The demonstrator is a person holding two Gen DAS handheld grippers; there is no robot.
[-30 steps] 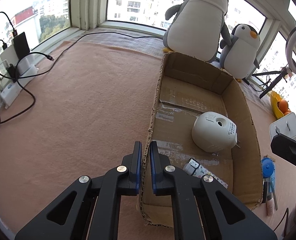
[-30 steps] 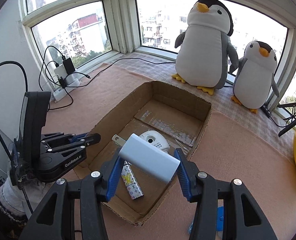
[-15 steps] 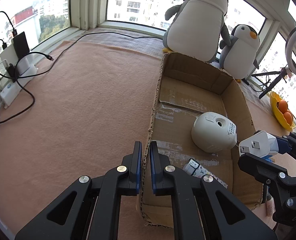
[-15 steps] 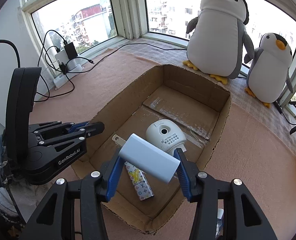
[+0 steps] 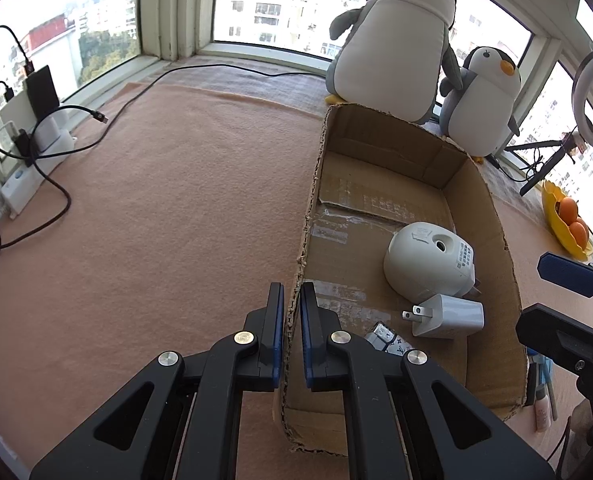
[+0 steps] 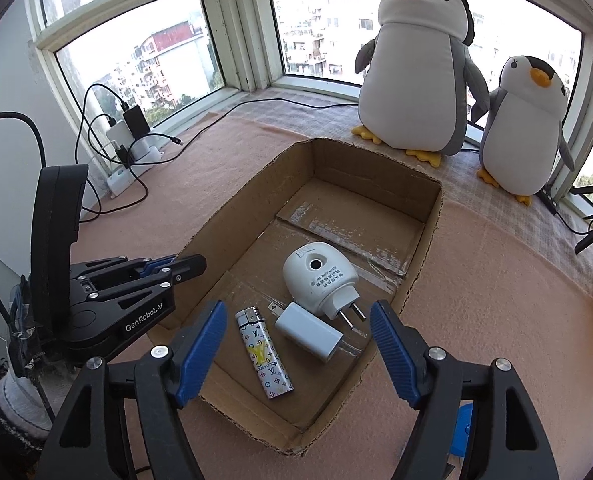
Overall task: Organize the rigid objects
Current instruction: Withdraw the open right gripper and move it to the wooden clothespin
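Observation:
An open cardboard box [image 6: 420, 264] stands on the pink mat. In it lie a round white plug-in device [image 6: 320, 276], a patterned lighter [image 6: 262, 354] and a white charger block [image 6: 308, 330]. The charger [image 5: 448, 316] rests flat on the box floor beside the round device [image 5: 424, 264]. Above it my right gripper [image 6: 296, 310] is opening its jaws, and nothing is pressed between the blue pads. My left gripper [image 5: 291, 320] is shut on the box's left wall [image 5: 308, 216], near its front corner.
Two plush penguins [image 6: 420, 72] sit behind the box on the window sill. A power strip with chargers and cables [image 5: 28, 140] lies at the far left. A yellow bowl of oranges [image 5: 568, 220] and a few small items [image 5: 542, 400] sit to the right of the box.
My right gripper has opened and let go of the white charger, which now lies in the box beside the round device. The left gripper has stayed clamped on the wall.

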